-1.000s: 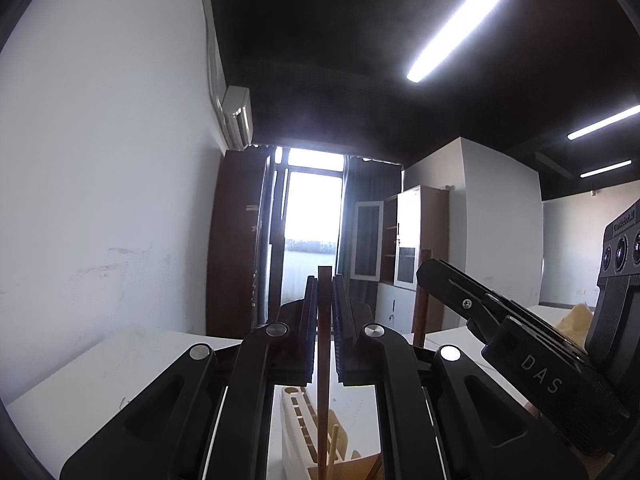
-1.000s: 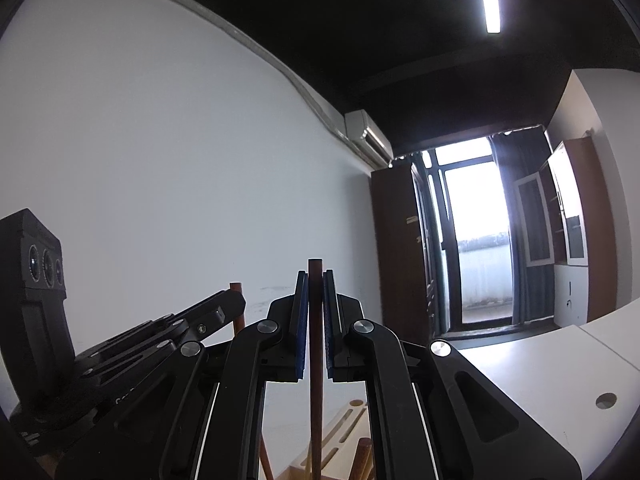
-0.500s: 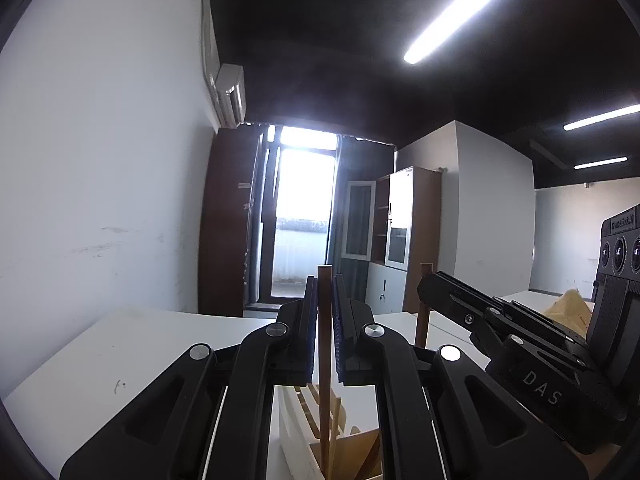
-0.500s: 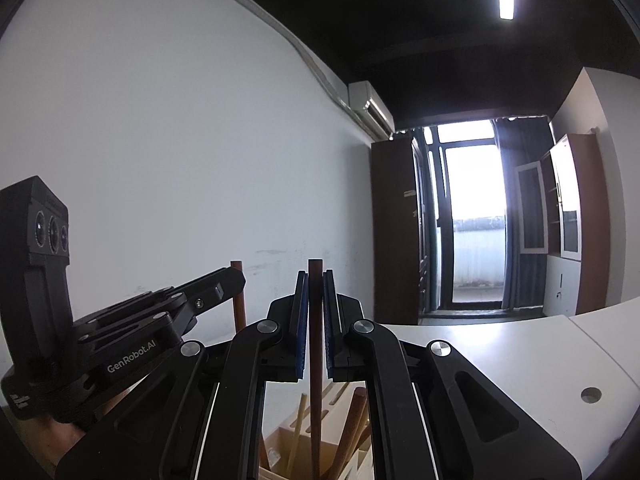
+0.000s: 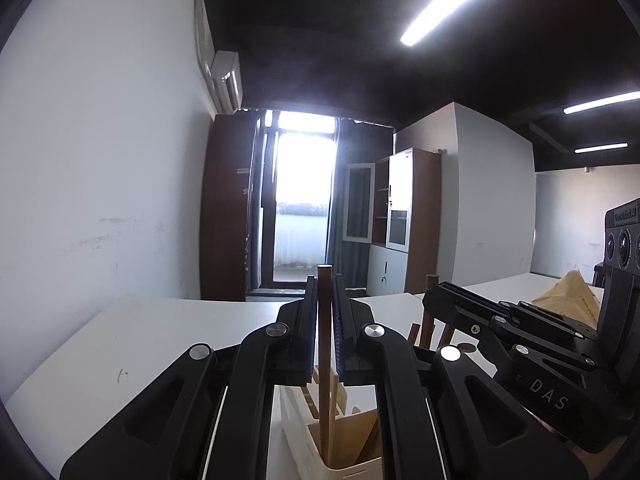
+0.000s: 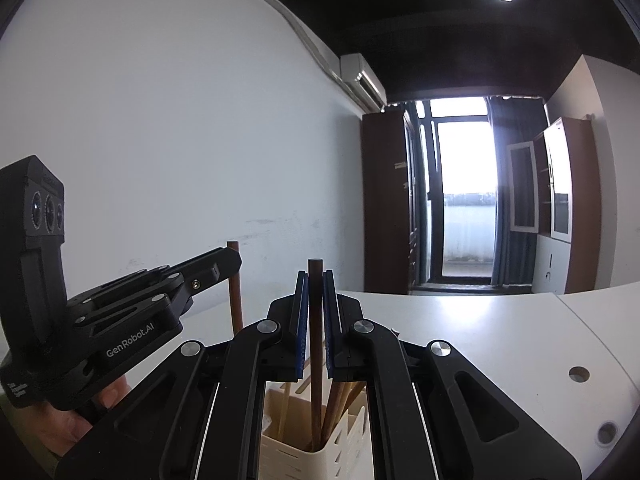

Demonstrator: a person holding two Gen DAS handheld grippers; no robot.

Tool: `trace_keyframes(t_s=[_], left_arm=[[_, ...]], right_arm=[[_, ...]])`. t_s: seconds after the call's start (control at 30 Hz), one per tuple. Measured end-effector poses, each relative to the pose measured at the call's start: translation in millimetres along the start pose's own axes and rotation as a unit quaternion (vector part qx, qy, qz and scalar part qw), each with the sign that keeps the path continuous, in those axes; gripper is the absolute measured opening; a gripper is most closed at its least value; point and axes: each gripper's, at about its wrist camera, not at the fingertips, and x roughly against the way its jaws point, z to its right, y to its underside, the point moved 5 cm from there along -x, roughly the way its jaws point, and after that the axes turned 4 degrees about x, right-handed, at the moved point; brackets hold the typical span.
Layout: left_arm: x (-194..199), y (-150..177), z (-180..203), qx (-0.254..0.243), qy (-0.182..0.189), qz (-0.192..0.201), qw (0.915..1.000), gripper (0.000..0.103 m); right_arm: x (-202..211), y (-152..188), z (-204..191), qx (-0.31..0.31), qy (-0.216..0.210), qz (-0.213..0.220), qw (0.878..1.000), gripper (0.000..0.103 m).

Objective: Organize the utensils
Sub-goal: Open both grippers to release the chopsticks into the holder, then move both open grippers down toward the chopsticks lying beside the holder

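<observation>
My left gripper is shut on an upright brown wooden stick; its lower end reaches into a cream slotted utensil holder on the white table. My right gripper is shut on a darker wooden stick, its lower end inside the same holder beside several other sticks. The right gripper shows at the right in the left wrist view. The left gripper shows at the left in the right wrist view, holding its stick.
The white table runs along a white wall. It has cable holes on the right. A tan paper bag lies at the far right. A balcony door and cabinets stand beyond.
Both views have tilted downward, so more of the table and holder shows. Both sticks have sunk lower into the holder. Both grippers stay shut on their sticks.
</observation>
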Motion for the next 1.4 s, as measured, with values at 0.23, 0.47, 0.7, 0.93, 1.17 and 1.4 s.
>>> trace_keyframes(t_s=[0.23,0.47,0.7,0.93,1.17,1.4], left_arm=[[1.1,5.1,1.7,-0.003,0.002,-0.006,1.0000,0.007],[-5.3,8.8,2.7,-0.004,0.008,-0.025,0.9996,0.007],[-5.2,8.3,-14.4,0.034,0.005,-0.034,0.9988,0.017],[-1.4,7.3,-16.5,0.039,0.004,-0.040,0.9984,0.018],[5.2,7.0,-11.4,0.025,-0.002,-0.045,0.9986,0.022],[12.5,15.2,-4.4,0.008,-0.004,-0.074,0.9972,0.032]], right_arm=[[-1.0,6.7,0.9,0.002,0.003,-0.015,1.000,0.008],[-9.0,16.3,6.1,-0.008,0.005,-0.038,0.999,0.008],[-9.1,20.4,15.0,-0.022,0.011,-0.045,0.999,0.018],[-8.2,23.6,19.0,-0.023,0.018,-0.051,0.998,0.020],[-4.0,26.3,19.5,-0.021,0.022,-0.059,0.998,0.025],[11.4,39.9,22.8,-0.020,0.033,-0.078,0.996,0.032]])
